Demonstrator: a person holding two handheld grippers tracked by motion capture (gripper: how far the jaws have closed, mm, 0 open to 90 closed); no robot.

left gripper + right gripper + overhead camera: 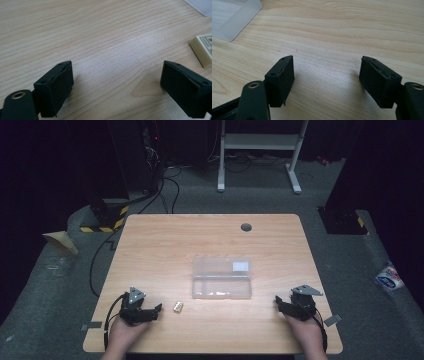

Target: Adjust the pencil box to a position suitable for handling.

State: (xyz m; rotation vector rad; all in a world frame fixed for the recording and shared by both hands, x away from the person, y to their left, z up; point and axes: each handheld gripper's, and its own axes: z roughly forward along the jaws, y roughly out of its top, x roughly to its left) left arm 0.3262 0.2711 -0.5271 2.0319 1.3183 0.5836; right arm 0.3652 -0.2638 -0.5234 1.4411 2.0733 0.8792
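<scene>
A clear plastic box (222, 277) with its lid on lies in the middle of the wooden table (165, 240). A small cream block (178, 307) rests just left of the box's front corner. My left gripper (156, 311) sits at the front left, pointing right toward the block, a short gap away. In the left gripper view the left gripper (117, 67) stands open over bare wood, with the block (203, 50) ahead at the right. My right gripper (277, 301) rests at the front right, beside the box's right end. In the right gripper view the right gripper (328, 61) is open and empty, with the box (234, 17) at the upper left.
A round cable hole (246, 227) lies near the table's far edge. Beyond the table, a white desk frame (260, 150) and cables (167, 190) are on the floor. A plastic bag (389, 277) lies on the floor at the right.
</scene>
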